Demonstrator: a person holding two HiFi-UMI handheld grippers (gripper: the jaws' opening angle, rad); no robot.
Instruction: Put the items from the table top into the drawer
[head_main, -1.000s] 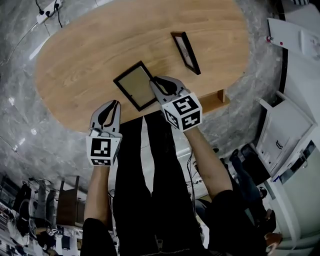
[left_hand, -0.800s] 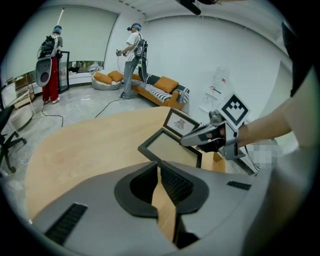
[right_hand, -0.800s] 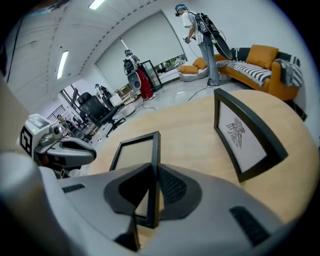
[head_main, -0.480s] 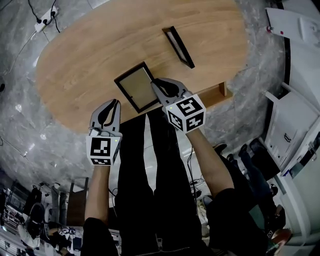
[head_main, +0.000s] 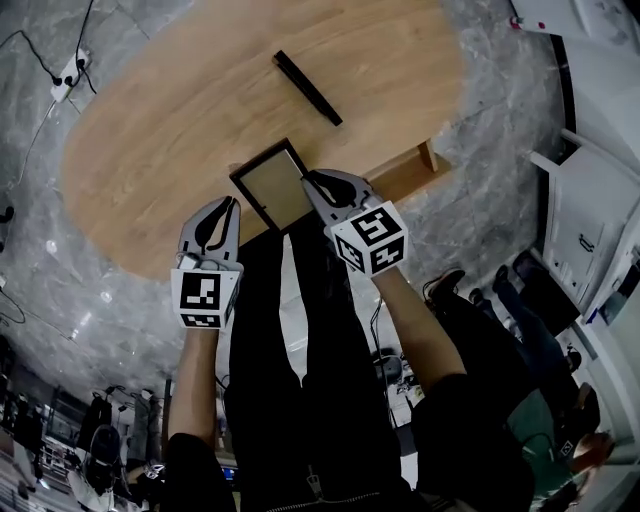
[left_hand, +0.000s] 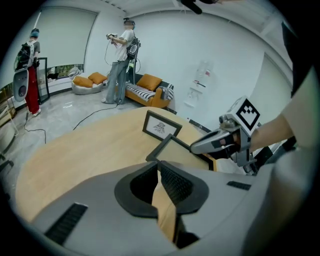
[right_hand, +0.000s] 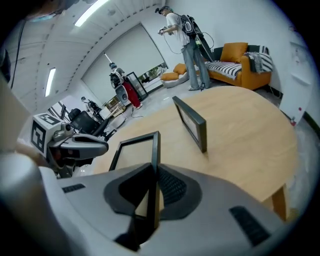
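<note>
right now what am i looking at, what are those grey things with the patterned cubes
No robot: a person holds a claw in each hand; the cubes are part of them. One picture looks down from the person's head, the other two from a camera on each claw. The wooden table has two picture frames. The right claw is clamped on the edge of the near frame; the far frame stands upright. The left claw is shut, holding nothing.

No word or number can be read. The standing frame (left_hand: 161, 127), well in from the bench's (left_hand: 90, 150) near edge, shows a dark mark, perhaps lettering, too small to make out. A wall sheet (left_hand: 201, 82) is likewise illegible. The marker cubes (head_main: 205, 298) bear only code squares.
</note>
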